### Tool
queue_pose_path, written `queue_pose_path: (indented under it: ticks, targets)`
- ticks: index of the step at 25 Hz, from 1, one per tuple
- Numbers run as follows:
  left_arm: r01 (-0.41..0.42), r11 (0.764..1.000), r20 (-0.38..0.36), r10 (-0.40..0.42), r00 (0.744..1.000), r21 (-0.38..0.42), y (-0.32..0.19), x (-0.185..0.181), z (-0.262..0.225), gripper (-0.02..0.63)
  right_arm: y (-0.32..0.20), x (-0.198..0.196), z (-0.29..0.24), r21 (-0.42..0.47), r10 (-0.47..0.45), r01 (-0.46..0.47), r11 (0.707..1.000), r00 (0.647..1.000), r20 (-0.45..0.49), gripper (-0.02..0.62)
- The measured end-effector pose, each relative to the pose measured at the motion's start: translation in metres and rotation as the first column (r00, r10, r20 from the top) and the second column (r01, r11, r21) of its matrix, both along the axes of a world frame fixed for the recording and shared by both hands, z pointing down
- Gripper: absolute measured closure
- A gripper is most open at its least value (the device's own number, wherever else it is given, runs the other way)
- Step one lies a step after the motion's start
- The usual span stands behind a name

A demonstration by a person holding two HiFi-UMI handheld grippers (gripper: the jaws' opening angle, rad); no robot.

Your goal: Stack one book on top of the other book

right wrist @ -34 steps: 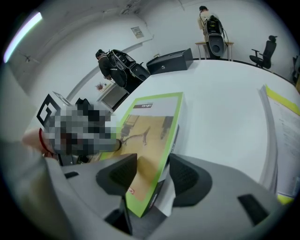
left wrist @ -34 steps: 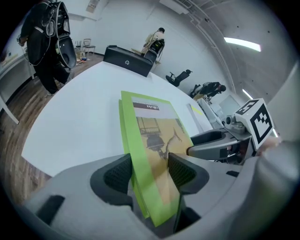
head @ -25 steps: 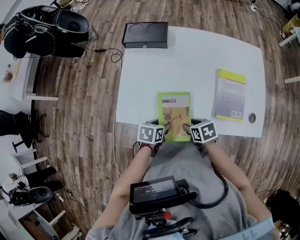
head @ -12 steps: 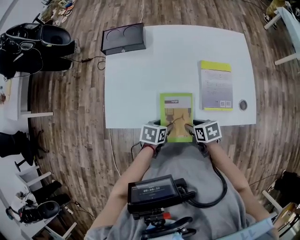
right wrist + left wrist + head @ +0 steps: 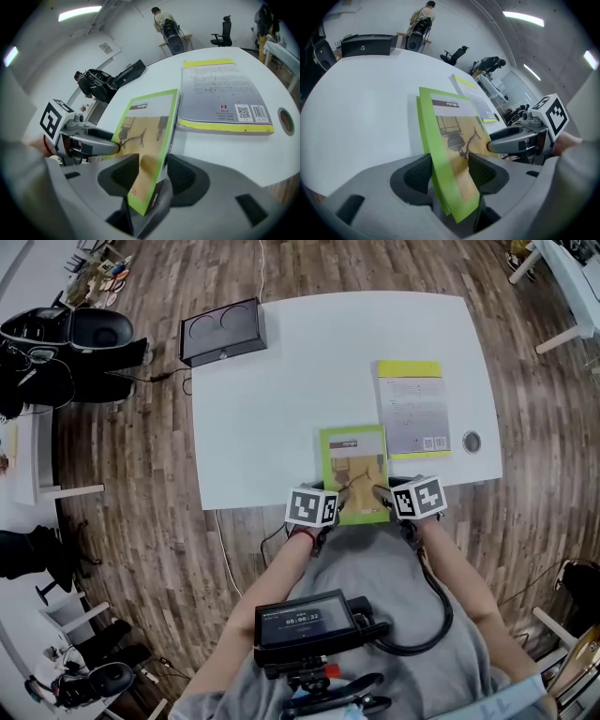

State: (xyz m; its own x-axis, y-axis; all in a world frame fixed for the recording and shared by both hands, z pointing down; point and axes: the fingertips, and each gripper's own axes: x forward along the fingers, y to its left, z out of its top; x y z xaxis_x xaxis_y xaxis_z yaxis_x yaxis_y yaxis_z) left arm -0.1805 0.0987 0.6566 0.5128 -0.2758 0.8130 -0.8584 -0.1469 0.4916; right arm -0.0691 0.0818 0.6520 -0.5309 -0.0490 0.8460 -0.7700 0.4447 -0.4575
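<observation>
The white rectangular table [image 5: 281,399] stands on a wood-plank floor [image 5: 141,484]. On it lie a grey-covered book with yellow bands [image 5: 412,409] (flat, toward the right side) and a black rectangular box [image 5: 223,331] at the far left corner.

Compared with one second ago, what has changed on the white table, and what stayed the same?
The green paperback book has moved right across the white table and now is close beside the grey book with a yellow band; a wide gap lay between them before. The left gripper and right gripper keep hold of its near corners. The grey book and black box stayed put.
</observation>
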Motion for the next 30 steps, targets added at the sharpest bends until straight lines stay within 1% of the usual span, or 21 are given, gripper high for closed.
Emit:
queue_pose_path:
  ticks: [2, 6, 10, 13, 16, 20, 23, 27, 30]
  targets:
    - [0.002, 1.0, -0.001, -0.002, 1.0, -0.007, 0.0, 0.0, 0.001, 0.354, -0.001, 0.0, 0.0, -0.009, -0.005, 0.005, 1.0, 1.0, 0.009, 0.396]
    - [0.011, 1.0, -0.026, -0.011, 1.0, -0.001, 0.0, 0.0, 0.0, 0.354, -0.001, 0.001, 0.0, -0.019, -0.022, 0.023, 1.0, 1.0, 0.02, 0.396]
    - [0.008, 1.0, -0.051, -0.007, 0.999, 0.008, 0.001, 0.0, 0.001, 0.353, 0.0, 0.001, 0.0, -0.026, -0.028, 0.029, 0.999, 0.998, 0.057, 0.396]
    - [-0.012, 1.0, -0.062, 0.013, 0.998, 0.012, 0.002, 0.0, 0.001, 0.354, 0.0, 0.001, 0.001, -0.018, -0.039, 0.041, 0.999, 0.995, 0.087, 0.396]
    - [-0.023, 1.0, -0.072, 0.024, 0.997, 0.014, 0.002, 0.0, 0.0, 0.353, 0.001, 0.001, 0.001, -0.009, -0.068, 0.069, 0.998, 0.993, 0.098, 0.396]
    - [-0.019, 1.0, -0.096, 0.02, 0.995, 0.015, 0.002, -0.001, -0.001, 0.353, -0.002, 0.0, -0.002, 0.01, -0.089, 0.088, 0.996, 0.989, 0.114, 0.396]
    - [-0.005, 1.0, -0.119, 0.007, 0.993, 0.016, 0.004, -0.006, -0.002, 0.353, -0.005, -0.001, -0.009, 0.016, -0.091, 0.09, 0.996, 0.983, 0.157, 0.394]
    - [0.028, 0.999, -0.179, -0.025, 0.984, 0.019, 0.01, -0.016, -0.004, 0.353, -0.004, 0.006, -0.014, 0.01, -0.089, 0.089, 0.996, 0.975, 0.202, 0.394]
    - [0.027, 0.999, -0.262, -0.021, 0.965, 0.017, 0.022, -0.019, -0.008, 0.353, 0.001, 0.013, -0.02, -0.016, -0.088, 0.095, 0.995, 0.96, 0.265, 0.394]
